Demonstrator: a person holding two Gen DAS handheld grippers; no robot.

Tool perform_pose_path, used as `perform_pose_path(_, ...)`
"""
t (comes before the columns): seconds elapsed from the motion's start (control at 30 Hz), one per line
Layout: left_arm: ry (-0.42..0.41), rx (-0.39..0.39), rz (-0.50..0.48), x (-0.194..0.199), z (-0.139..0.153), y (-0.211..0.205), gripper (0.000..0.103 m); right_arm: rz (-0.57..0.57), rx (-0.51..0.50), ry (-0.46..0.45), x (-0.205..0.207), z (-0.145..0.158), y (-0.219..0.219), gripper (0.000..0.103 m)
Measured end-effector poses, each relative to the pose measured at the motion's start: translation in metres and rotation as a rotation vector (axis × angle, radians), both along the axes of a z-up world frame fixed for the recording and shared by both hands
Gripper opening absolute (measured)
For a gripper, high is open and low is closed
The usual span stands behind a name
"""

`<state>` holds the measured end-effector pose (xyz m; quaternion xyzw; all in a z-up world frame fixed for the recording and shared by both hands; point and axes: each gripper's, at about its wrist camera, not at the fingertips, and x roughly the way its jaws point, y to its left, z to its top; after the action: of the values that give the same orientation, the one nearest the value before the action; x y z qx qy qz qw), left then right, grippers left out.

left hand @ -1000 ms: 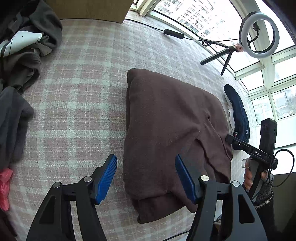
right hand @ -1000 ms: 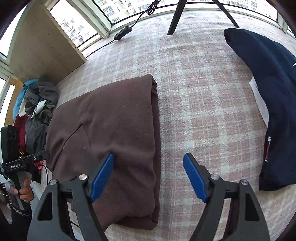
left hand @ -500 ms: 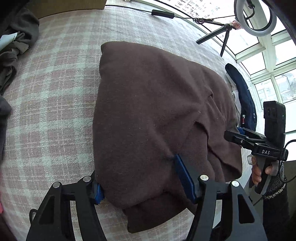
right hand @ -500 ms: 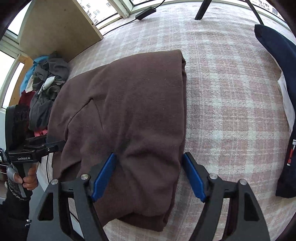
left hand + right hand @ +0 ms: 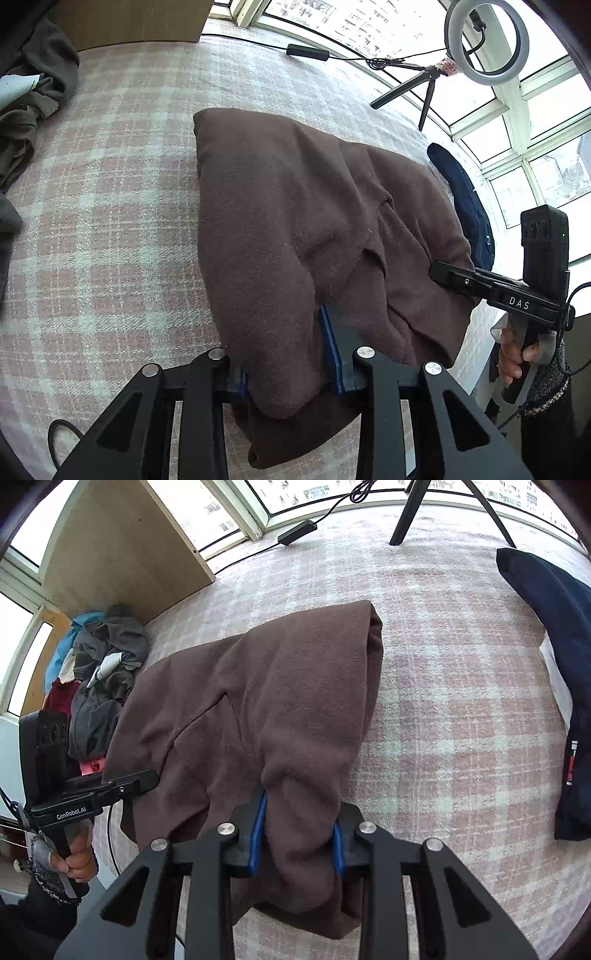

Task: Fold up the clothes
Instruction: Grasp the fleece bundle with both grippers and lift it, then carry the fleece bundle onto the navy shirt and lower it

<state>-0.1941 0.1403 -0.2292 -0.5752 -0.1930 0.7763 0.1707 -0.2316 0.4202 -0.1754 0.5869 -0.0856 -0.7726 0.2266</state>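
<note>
Now clamped on both near corners: left gripper point(image 5: 284, 354) with jaws closing on a bunched fold of the brown garment point(image 5: 295, 229), cloth pressed between the blue pads point(image 5: 330, 350); right gripper point(image 5: 297, 834) likewise closing, a thick wad of the same brown garment point(image 5: 258, 709) pinched between its pads.

Garment lying part-folded on the pink plaid surface point(image 5: 103, 229), roughly mid-frame in both wrist views, near edge drawn up into the two grips, far edge resting flat. From the left gripper, stretching away toward 12 to 1 o'clock; from the right gripper, toward 11 to 12 o'clock. Long axis judged to run from the near hem out to the far folded edge, with that far edge pointing at the windows. Neither hand nearer than the other: one on each near corner, the right one visible at 3 o'clock in the left view point(image 5: 480, 280), the left one at 9 o'clock in the right view point(image 5: 110, 786).

Likely next: near edge carried forward over the far edge, both hands travelling together along that axis to halve the bundle. Dark blue garment point(image 5: 546, 657) lying apart at 2 to 3 o'clock of the right view, heap of unfolded clothes point(image 5: 99, 686) at 10 o'clock, neither touching the brown one.
</note>
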Motion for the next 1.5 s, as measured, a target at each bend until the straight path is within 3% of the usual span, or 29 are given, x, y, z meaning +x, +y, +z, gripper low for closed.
perform_pose_path(0.3,0.152,0.032,-0.077,0.008,0.077,0.035,0.026,0.004,0.000,0.140,0.021,0.073,0.040,0.024)
perform_pose_path(0.43,0.219,0.032,-0.117,-0.001,0.103,0.085,0.026,0.003,0.021,0.219,0.020,0.107,0.089,0.024)
perform_pose_path(0.57,0.265,0.036,-0.162,-0.029,0.117,0.167,0.026,-0.033,0.067,0.260,0.004,0.125,0.152,0.024)
perform_pose_path(0.8,0.277,0.040,-0.240,-0.080,0.113,0.304,0.026,-0.097,0.176,0.236,-0.039,0.116,0.286,0.024)
perform_pose_path(0.97,0.253,-0.002,-0.254,-0.106,0.094,0.363,0.026,-0.091,0.218,0.216,-0.076,0.093,0.346,0.024)
perform_pose_path(1.17,0.151,-0.034,-0.237,-0.124,0.050,0.376,0.028,-0.095,0.166,0.123,-0.105,0.038,0.385,0.025)
perform_pose_path(1.27,0.069,-0.002,-0.227,-0.122,0.032,0.364,0.046,-0.139,0.083,0.040,-0.106,0.011,0.407,0.042)
perform_pose_path(1.3,0.061,0.007,-0.219,-0.118,0.033,0.357,0.050,-0.165,0.032,0.014,-0.103,0.010,0.416,0.043)
perform_pose_path(1.37,0.086,-0.024,-0.215,-0.109,0.048,0.345,0.050,-0.206,-0.041,0.024,-0.093,0.023,0.435,0.044)
perform_pose_path(1.5,0.194,-0.141,-0.222,-0.100,0.092,0.337,0.046,-0.214,-0.055,0.220,-0.072,0.083,0.445,0.045)
